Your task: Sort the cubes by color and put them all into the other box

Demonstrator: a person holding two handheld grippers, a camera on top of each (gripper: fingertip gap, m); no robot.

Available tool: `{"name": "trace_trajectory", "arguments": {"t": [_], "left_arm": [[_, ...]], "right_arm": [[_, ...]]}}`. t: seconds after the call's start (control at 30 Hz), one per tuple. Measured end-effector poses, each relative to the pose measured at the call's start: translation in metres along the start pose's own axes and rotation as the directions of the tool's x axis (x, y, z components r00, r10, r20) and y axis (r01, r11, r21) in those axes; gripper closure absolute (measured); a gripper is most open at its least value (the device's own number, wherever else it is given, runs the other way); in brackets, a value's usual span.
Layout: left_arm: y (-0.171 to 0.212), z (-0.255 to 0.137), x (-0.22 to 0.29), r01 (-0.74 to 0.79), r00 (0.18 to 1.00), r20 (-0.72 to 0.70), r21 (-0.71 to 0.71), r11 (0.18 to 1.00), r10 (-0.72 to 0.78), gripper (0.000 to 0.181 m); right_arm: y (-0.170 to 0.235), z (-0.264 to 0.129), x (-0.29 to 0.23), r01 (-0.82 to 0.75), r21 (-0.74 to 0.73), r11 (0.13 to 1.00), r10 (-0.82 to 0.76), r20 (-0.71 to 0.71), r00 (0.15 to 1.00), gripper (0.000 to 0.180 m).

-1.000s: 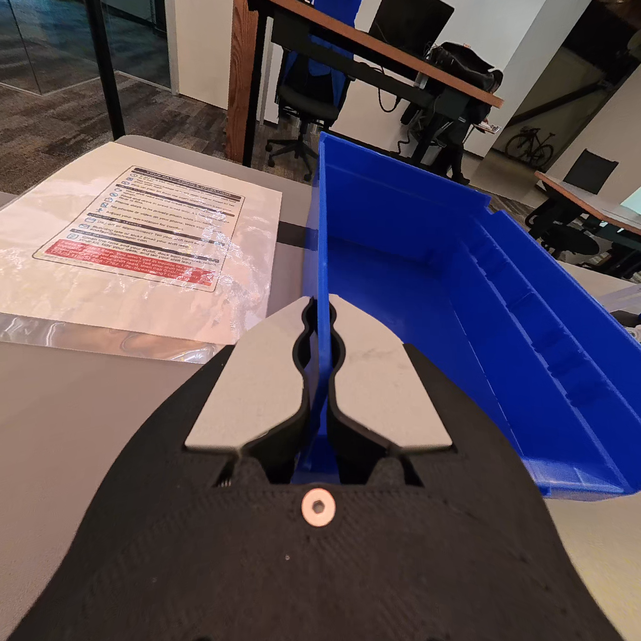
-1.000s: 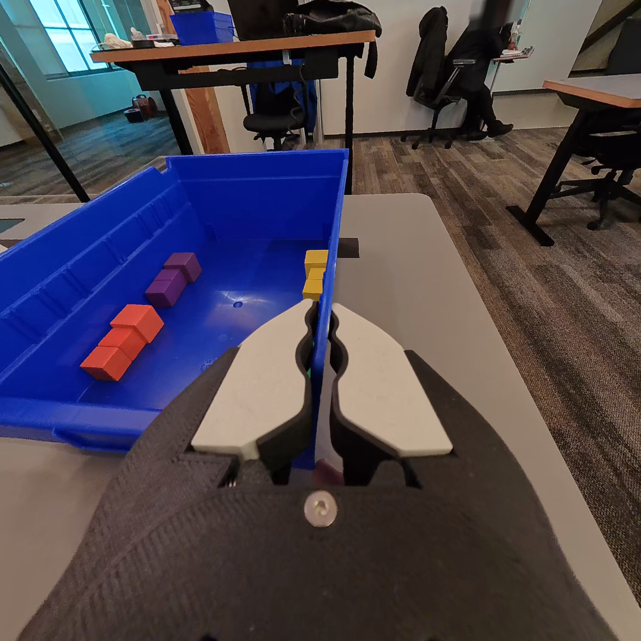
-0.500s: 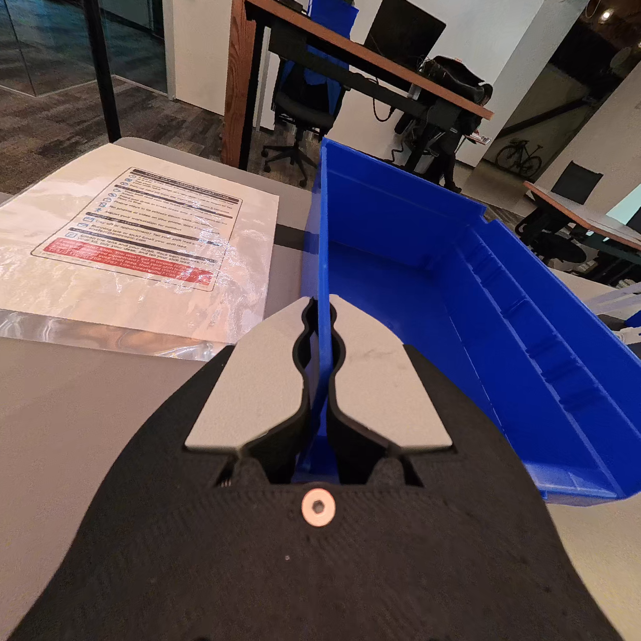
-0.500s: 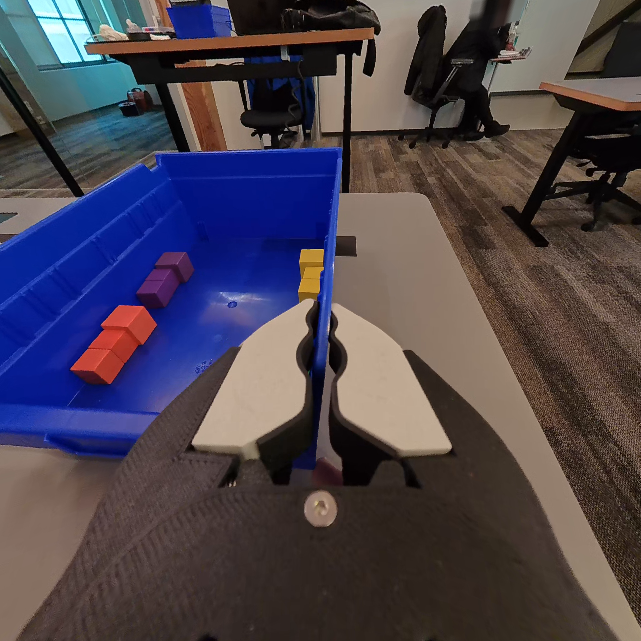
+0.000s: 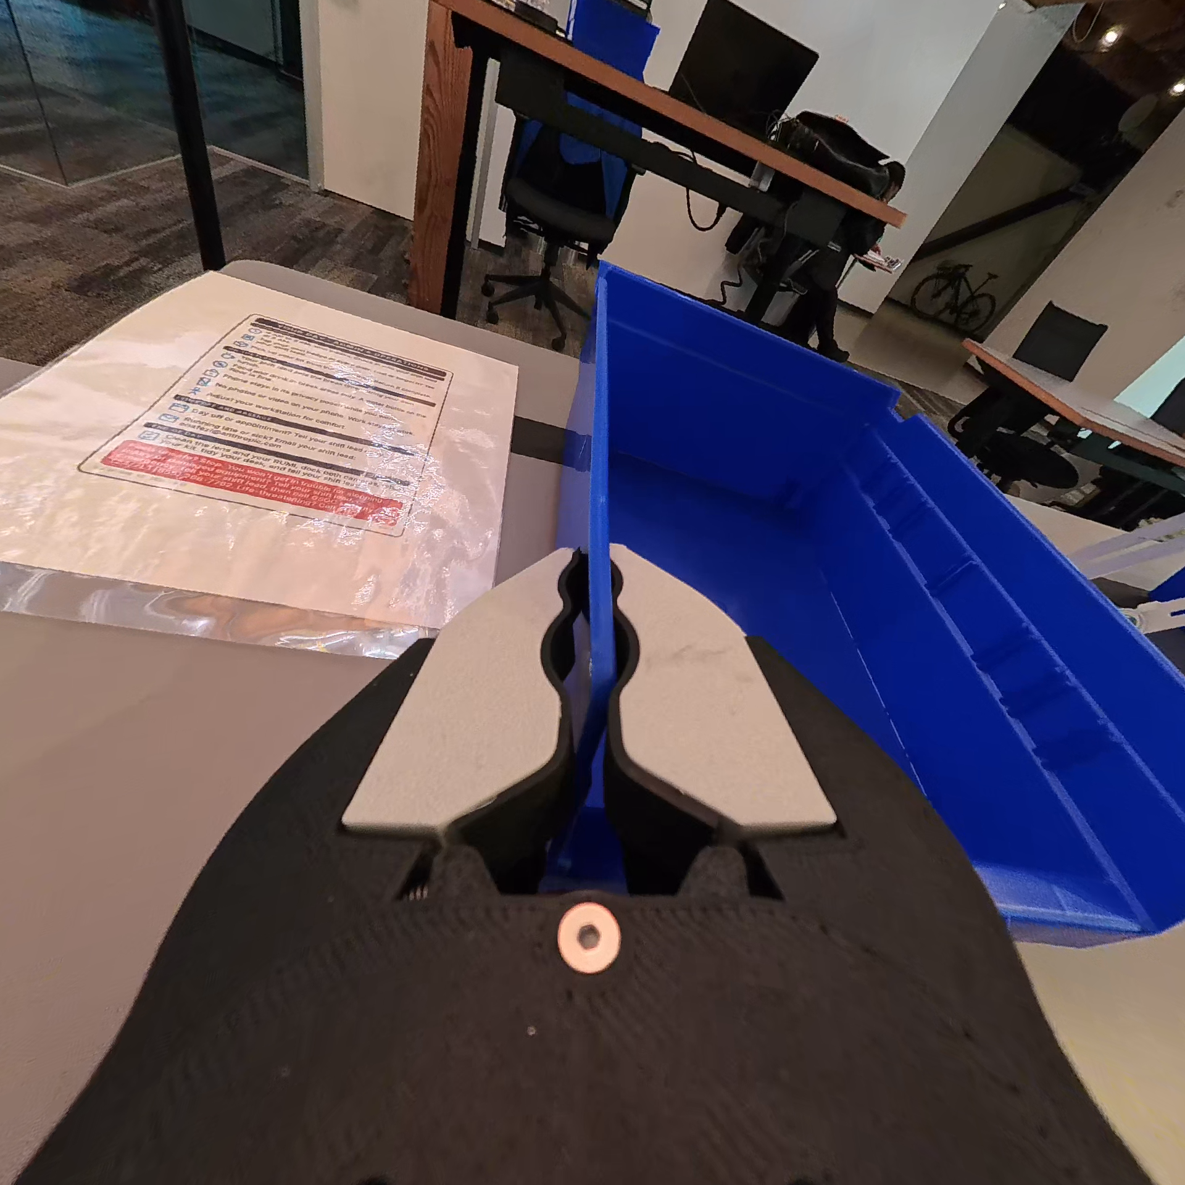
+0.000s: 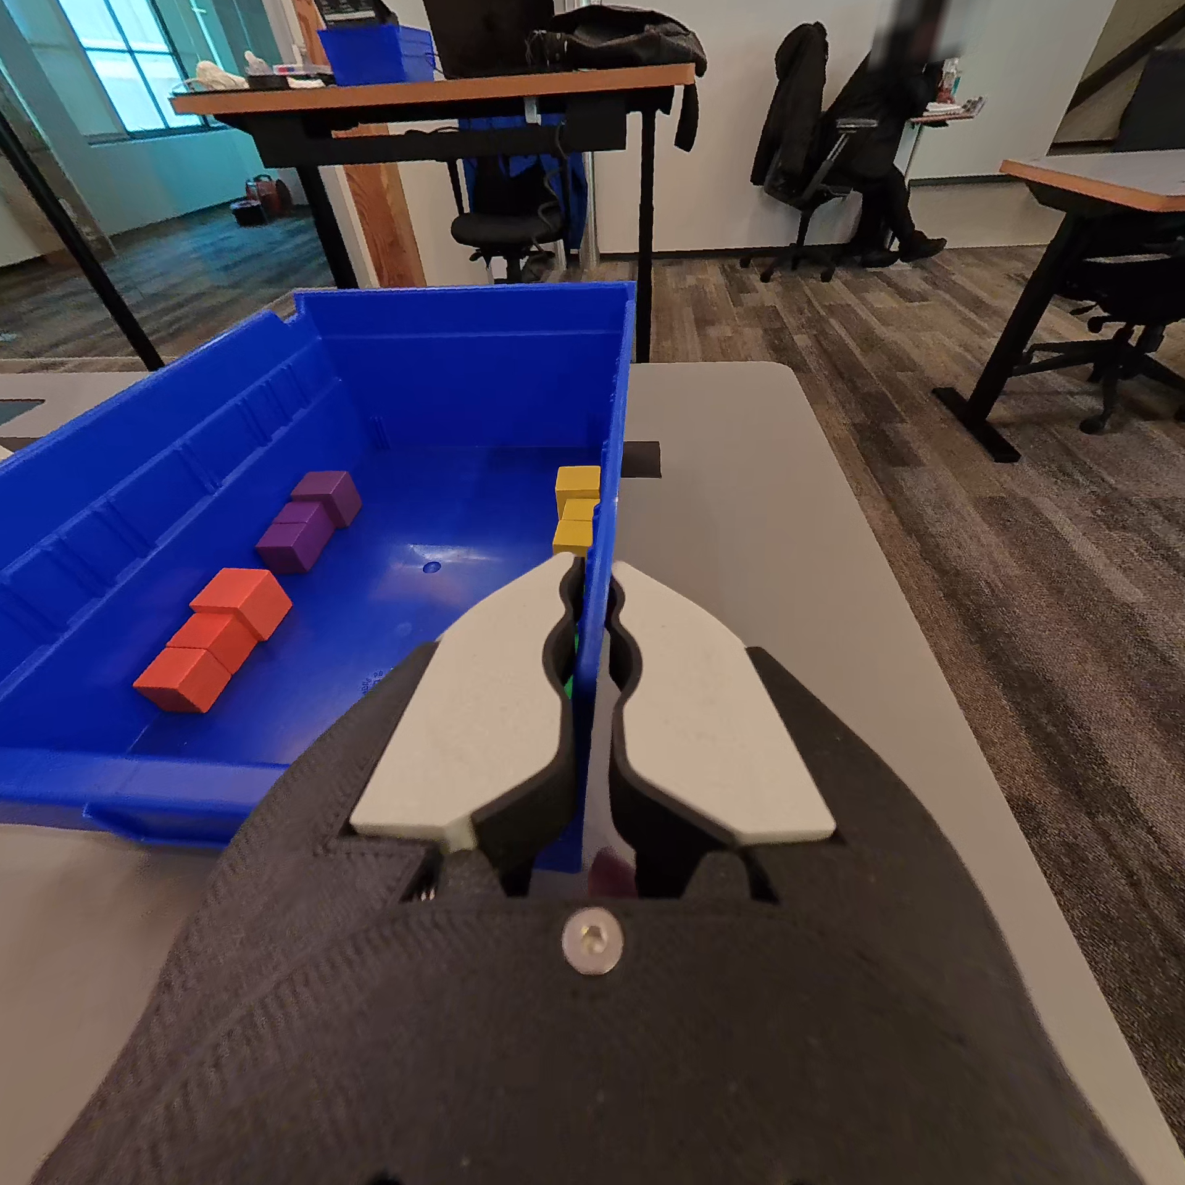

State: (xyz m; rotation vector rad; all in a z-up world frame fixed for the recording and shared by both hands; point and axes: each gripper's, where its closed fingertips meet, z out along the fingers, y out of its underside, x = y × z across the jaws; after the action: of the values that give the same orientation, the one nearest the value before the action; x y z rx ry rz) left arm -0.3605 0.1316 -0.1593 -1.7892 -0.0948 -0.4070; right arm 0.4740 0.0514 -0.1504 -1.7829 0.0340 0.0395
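On a grey table (image 6: 737, 513) in an open office of desks and swivel chairs, the left gripper (image 5: 593, 564) clamps an empty blue bin's wall (image 5: 599, 513) beside a plastic-covered printed sheet (image 5: 256, 449). The right gripper (image 6: 593, 571) clamps the wall of a second blue bin (image 6: 449, 359) holding red cubes (image 6: 211, 641), purple cubes (image 6: 308, 519) and yellow cubes (image 6: 575, 506).

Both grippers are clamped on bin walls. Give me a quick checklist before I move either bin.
1. Left gripper shut on the empty bin's side wall: ok.
2. Right gripper shut on the cube bin's side wall: ok.
3. Cubes grouped by colour: red cubes, purple cubes and yellow cubes each in a row: ok.
4. Green showing behind the right gripper's fingers, mostly hidden: cannot tell.
5. Left bin has no cubes in its visible part: ok.
6. Gap between the two bins: cannot tell, neither view shows both.
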Motion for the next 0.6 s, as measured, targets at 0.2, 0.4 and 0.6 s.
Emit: {"name": "trace_trajectory", "arguments": {"t": [0.2,0.4,0.6], "left_arm": [[0.0006,0.0005,0.0001,0.007,1.0,-0.001,0.002,1.0,-0.007,0.177],[0.002,0.002,0.0024,0.006,1.0,-0.009,-0.005,1.0,-0.007,0.176],[0.0005,0.0,0.0037,0.015,1.0,-0.017,0.01,1.0,-0.015,0.176]], "right_arm": [[0.0004,0.0052,-0.0044,-0.003,-0.006,1.0,0.003,0.008,1.0,0.146],[0.0003,0.0067,-0.0029,-0.018,-0.002,1.0,0.018,-0.013,1.0,0.176],[0.001,0.0052,-0.0022,0.005,-0.015,1.0,-0.006,-0.027,1.0,0.177]]}}
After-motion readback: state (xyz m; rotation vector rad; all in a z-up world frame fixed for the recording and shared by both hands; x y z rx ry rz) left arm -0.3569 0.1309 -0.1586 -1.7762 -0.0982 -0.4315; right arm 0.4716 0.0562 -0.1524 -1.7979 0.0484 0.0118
